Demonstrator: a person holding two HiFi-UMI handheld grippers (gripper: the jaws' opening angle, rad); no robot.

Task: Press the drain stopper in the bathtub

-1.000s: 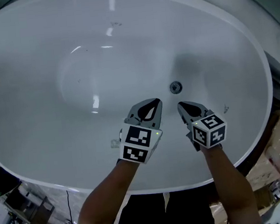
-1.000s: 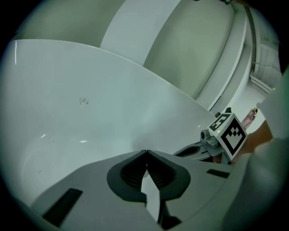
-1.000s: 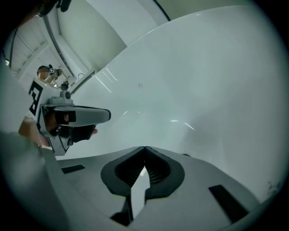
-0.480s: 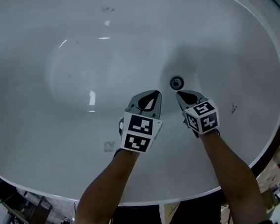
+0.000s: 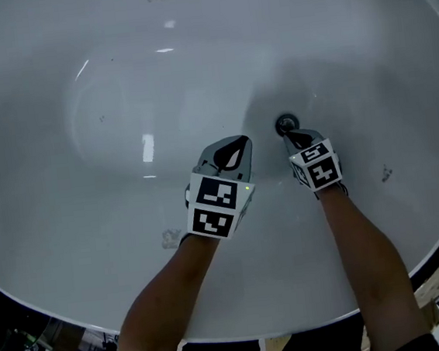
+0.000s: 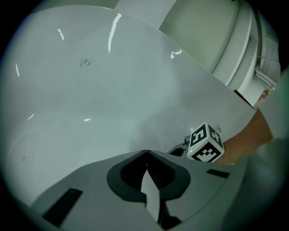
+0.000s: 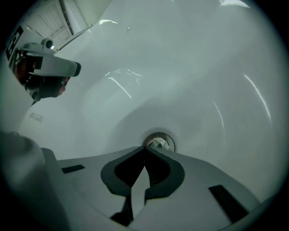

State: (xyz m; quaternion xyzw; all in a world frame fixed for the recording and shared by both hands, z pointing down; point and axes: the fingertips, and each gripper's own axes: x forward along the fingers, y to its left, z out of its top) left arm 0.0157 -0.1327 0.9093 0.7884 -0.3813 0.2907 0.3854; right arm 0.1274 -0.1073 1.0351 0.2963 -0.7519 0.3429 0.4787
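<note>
The round metal drain stopper sits in the floor of the white oval bathtub. My right gripper is shut, its tip right at the stopper's near edge, partly hiding it; I cannot tell whether it touches. My left gripper is shut and empty, hanging over the tub floor to the left of the drain. In the left gripper view the right gripper's marker cube shows at the right.
The tub's curved wall rises on all sides. A chrome tap fitting stands at the tub's edge in the right gripper view. A white toilet stands beyond the rim in the left gripper view. A small sticker lies on the near wall.
Both grippers have gone deeper into the tub. The right gripper has moved forward until its tip reaches the drain stopper; the left has stayed beside it.
</note>
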